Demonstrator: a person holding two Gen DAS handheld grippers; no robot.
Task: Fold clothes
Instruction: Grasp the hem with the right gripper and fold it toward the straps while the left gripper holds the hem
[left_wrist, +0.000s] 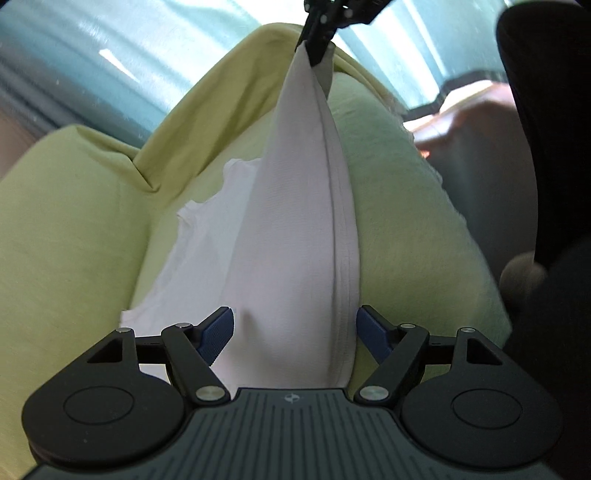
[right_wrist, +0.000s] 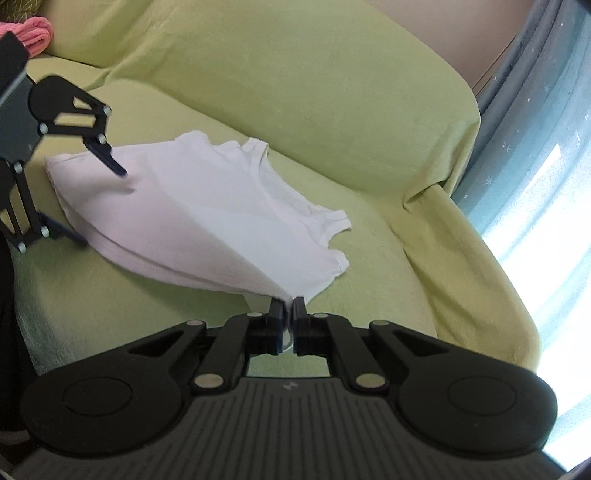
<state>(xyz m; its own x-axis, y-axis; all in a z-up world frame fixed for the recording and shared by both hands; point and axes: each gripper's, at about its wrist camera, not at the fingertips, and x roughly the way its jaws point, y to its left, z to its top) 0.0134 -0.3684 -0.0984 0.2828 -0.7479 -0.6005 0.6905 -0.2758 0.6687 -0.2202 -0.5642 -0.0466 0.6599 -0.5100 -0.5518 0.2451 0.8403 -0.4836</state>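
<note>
- Our right tool (right_wrist: 289, 314) is clamped on a corner of the white sleeveless cotton top (right_wrist: 207, 218), lifting that corner off the seat of the green cloth-covered sofa (right_wrist: 295, 85).
- Our left tool (left_wrist: 295, 326) has its blue-padded fingers (left_wrist: 218, 332) spread apart, with the top's hemmed edge running between them but not pinched.
- The top lies mostly on the sofa seat, armholes and neckline toward the backrest. Its stretched edge runs as one long line from the left tool to the right one.
- We judge the next move turns on that line: the left tool is nearest the free corner and would need to close on it to match the right tool's hold.
- A pink towel-like cloth (right_wrist: 35, 33) lies well apart, at the far end of the seat.
</note>
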